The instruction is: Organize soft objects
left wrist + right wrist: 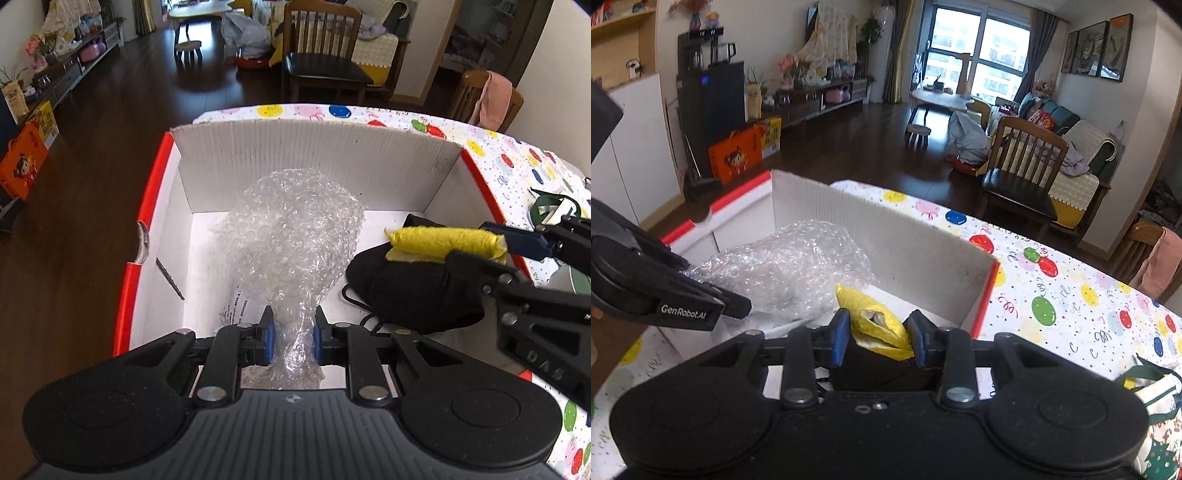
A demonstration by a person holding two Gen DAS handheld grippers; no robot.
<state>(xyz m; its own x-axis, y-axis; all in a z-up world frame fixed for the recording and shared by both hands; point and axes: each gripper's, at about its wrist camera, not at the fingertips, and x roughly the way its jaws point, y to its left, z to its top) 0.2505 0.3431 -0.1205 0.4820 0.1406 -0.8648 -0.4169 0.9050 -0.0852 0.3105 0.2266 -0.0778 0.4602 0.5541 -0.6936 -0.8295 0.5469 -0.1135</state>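
Note:
An open white cardboard box with red edges (332, 162) (916, 251) stands on the table. My left gripper (291, 338) is shut on the neck of a crumpled wad of clear bubble wrap (295, 240) (790, 258) that hangs into the box. My right gripper (877, 334) (491, 247) is shut on a rolled yellow cloth (875, 321) (443, 240), held over the box's right side. Under the cloth, a black soft item (417, 291) lies in the box.
A patterned tablecloth with coloured dots (1071, 295) covers the table. A white and green fabric bag (1156, 398) lies at the right. A wooden chair (325, 55) stands beyond the table, and dark floor lies left of the box.

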